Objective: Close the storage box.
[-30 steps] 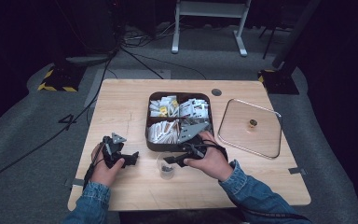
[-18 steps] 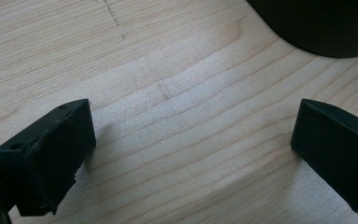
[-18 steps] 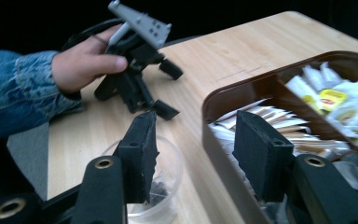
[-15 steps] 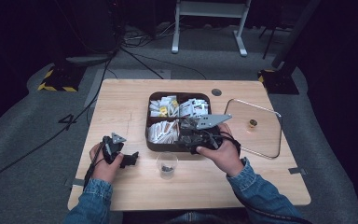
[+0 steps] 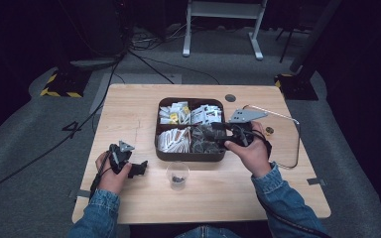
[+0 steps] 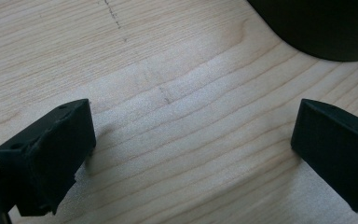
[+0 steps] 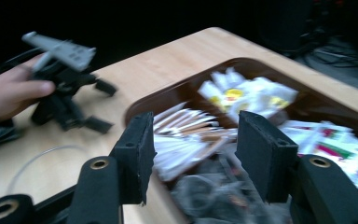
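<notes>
Right tool (image 5: 202,135) moved over the tray (image 5: 191,156).

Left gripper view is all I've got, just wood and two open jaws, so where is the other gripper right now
Observer: The right gripper is over the dark compartment tray, at its near right section, jaws open and holding nothing.
Operator: What's in that section?
Observer: Dark, crinkled packets; the right gripper view is too blurred to tell more.
Operator: And the dark curve at my top right?
Observer: That looks like the tray's corner; the left gripper rests on the wooden table just left of it.
Operator: Anything else close to me?
Observer: A small clear cup stands in front of the tray, to the right of your gripper, with something dark in its bottom.
</notes>
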### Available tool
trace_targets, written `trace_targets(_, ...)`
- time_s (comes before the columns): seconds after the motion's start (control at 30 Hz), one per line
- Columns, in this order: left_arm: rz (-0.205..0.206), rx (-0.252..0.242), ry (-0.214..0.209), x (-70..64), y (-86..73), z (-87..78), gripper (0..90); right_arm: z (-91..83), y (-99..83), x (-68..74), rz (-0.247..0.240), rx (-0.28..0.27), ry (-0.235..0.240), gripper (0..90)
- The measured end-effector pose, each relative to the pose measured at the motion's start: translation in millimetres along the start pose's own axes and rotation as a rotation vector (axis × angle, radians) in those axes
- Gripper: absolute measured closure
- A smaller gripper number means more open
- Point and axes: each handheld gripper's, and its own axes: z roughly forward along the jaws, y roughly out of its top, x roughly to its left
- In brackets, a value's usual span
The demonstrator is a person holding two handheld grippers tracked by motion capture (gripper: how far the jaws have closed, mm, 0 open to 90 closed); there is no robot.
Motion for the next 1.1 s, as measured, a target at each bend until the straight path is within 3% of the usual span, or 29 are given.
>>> trace_targets(0.13, 0.000, -0.001, -0.001, 0.0, 0.0, 0.1, 0.1, -10.5, -2.7, -21.0, 0.039, -0.019, -0.066, 46.3)
trace_targets(0.37, 0.000, 0.000, 0.000, 0.0, 0.0, 0.0, 0.1, -21.1, -12.0, -47.6, 0.099, -0.021, -0.141, 45.0)
trace_targets(0.4, 0.000, 0.000, 0.000, -0.1, 0.0, 0.0, 0.1, -25.8, -14.1, -56.7, 0.121, -0.024, -0.169, 43.8)
trace_targets(0.5, 0.001, -0.004, 0.000, -0.1, -0.5, -0.1, 0.2, -30.5, -15.9, -64.9, 0.138, -0.024, -0.198, 43.0)
trace_targets(0.77, 0.004, -0.002, -0.001, -0.1, -0.9, -0.7, 0.2, -45.7, -24.1, -91.2, 0.179, 0.020, -0.289, 38.5)
trace_targets(0.9, 0.005, -0.002, -0.001, 0.0, -0.9, -0.7, 0.2, -51.0, -35.7, -110.0, 0.207, 0.040, -0.353, 36.9)
trace_targets(1.1, 0.004, -0.001, -0.004, 0.0, -0.1, -0.1, 0.1, -55.7, -50.4, -127.4, 0.223, 0.081, -0.414, 35.8)
